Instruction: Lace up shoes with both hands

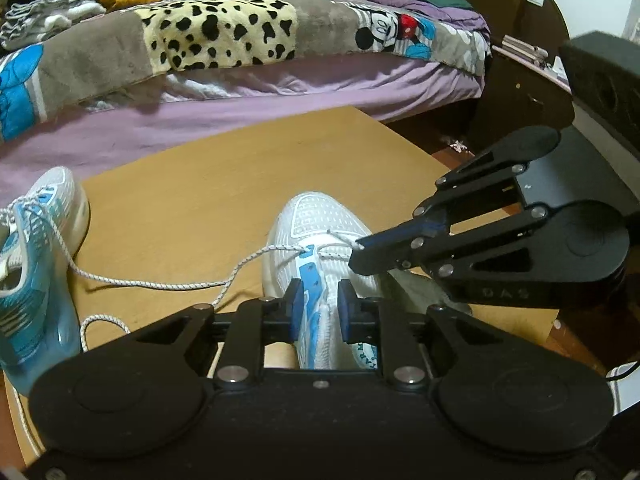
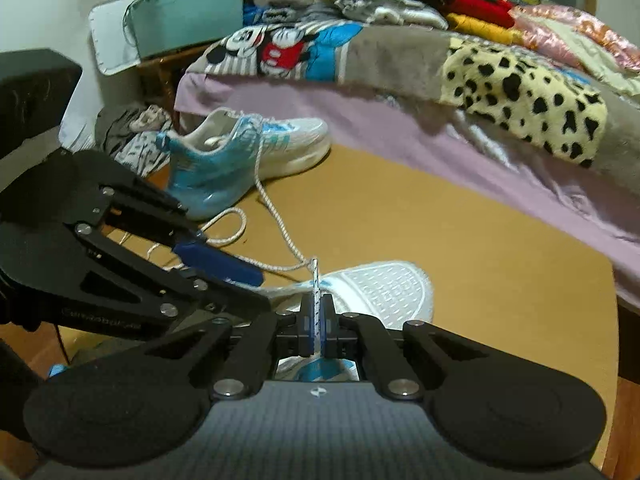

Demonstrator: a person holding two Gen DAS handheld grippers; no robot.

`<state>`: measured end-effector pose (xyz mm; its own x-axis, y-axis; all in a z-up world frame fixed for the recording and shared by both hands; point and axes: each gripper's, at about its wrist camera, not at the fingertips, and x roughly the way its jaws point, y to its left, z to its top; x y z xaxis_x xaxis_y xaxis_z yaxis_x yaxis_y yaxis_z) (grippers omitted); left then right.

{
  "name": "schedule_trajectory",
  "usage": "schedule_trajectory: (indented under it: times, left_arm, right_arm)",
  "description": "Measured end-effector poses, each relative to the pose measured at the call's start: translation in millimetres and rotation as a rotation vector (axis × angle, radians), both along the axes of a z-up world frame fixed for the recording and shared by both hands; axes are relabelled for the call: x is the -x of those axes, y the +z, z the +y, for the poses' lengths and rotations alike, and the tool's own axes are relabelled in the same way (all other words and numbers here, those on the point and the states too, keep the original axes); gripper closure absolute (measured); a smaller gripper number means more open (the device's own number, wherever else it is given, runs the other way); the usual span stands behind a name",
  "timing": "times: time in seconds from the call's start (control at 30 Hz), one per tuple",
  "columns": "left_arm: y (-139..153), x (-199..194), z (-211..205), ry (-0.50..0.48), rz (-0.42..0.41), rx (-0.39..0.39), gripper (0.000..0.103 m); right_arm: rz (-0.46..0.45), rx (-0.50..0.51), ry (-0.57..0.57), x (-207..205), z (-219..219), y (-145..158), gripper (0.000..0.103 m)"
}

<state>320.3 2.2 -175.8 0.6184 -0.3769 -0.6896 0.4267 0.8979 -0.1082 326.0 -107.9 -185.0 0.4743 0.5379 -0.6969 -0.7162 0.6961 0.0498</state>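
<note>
While my right gripper [image 2: 316,330] pinches the tip of the white cord shoelace flecked with blue [image 2: 315,280], its pads clenched on it, my left gripper [image 1: 319,306] straddles the tongue of the white mesh trainer with blue stripes [image 1: 320,216], jaws parted and gripping nothing that I can see. That trainer sits near me on the tan wooden board [image 1: 200,184], toe pointing away. Its lace runs through the farthest eyelets only; the other end trails left in a slack loop. The matching blue-and-white trainer [image 2: 244,152] stands far left beside the bed with the purple sheet [image 2: 400,136].

I judge the lace limp and light, likely to slip and fray, so I hold it right at its stiff tip for threading. The upper looks soft and yielding; steadying it by the tongue or eyelet edge seems wisest.
</note>
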Motion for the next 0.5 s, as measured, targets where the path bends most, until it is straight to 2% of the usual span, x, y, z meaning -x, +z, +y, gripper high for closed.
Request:
schedule_trajectory:
  times: [0.1, 0.13, 0.23, 0.33, 0.5]
  left_arm:
    - [-1, 0, -3, -0.004, -0.010, -0.022, 0.087]
    - [-1, 0, -4, -0.005, -0.013, -0.030, 0.093]
    - [-4, -3, 5, 0.053, 0.014, 0.020, 0.094]
    - [-6, -7, 17, 0.124, 0.066, 0.127, 0.095]
    - [-16, -15, 42, 0.265, 0.187, 0.360, 0.094]
  right_arm:
    - [0.033, 0.013, 0.017, -2, 4, -3, 0.099]
    - [0.039, 0.017, 0.016, -2, 5, -4, 0.099]
    - [0.053, 0.024, 0.014, -2, 7, -6, 0.099]
    - [0.063, 0.031, 0.017, -2, 10, -7, 0.099]
    - [0.070, 0.054, 0.024, -2, 14, -10, 0.099]
